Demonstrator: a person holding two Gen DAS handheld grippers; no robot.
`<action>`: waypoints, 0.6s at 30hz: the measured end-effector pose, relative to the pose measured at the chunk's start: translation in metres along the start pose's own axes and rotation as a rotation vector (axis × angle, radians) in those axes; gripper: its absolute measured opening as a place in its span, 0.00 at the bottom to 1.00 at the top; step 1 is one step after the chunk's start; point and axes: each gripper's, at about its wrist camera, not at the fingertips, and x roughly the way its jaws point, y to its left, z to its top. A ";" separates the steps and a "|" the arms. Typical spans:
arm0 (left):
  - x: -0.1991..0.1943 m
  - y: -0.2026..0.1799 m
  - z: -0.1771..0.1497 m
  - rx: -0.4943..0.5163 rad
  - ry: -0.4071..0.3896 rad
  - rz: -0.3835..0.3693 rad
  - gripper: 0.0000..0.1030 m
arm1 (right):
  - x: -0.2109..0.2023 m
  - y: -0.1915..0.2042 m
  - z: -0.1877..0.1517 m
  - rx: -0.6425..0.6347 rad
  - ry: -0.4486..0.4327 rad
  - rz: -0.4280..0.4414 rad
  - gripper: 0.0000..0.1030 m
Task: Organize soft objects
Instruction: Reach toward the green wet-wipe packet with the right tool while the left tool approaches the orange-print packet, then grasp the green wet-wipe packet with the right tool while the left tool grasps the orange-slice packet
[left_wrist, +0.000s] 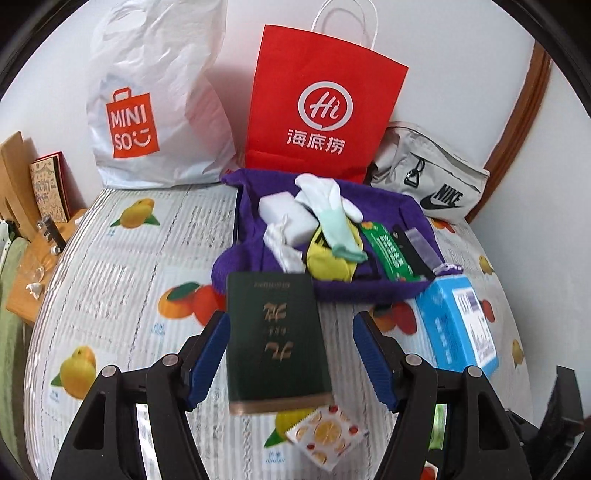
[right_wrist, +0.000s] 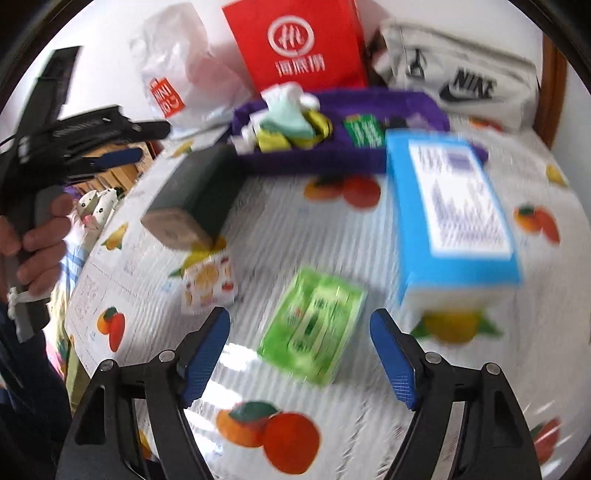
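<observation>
Only right view shows the green packet (right_wrist: 314, 325).

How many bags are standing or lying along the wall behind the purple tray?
3. The white Miniso plastic bag on the left, the red paper bag in the middle, the grey Nike waist bag on the right. Others may be hidden behind them.

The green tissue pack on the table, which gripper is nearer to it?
Right. The right gripper faces the green tissue pack with open jaws; the left gripper straddles the dark green box farther left.
</observation>
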 end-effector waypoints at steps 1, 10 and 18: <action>-0.001 0.002 -0.005 0.001 0.002 -0.002 0.65 | 0.003 0.000 -0.004 0.018 -0.004 -0.018 0.76; -0.003 0.023 -0.048 -0.015 0.052 -0.008 0.65 | 0.035 0.000 -0.006 0.074 -0.011 -0.121 0.76; 0.015 0.023 -0.084 -0.005 0.134 -0.010 0.65 | 0.035 0.016 -0.020 -0.083 -0.082 -0.203 0.62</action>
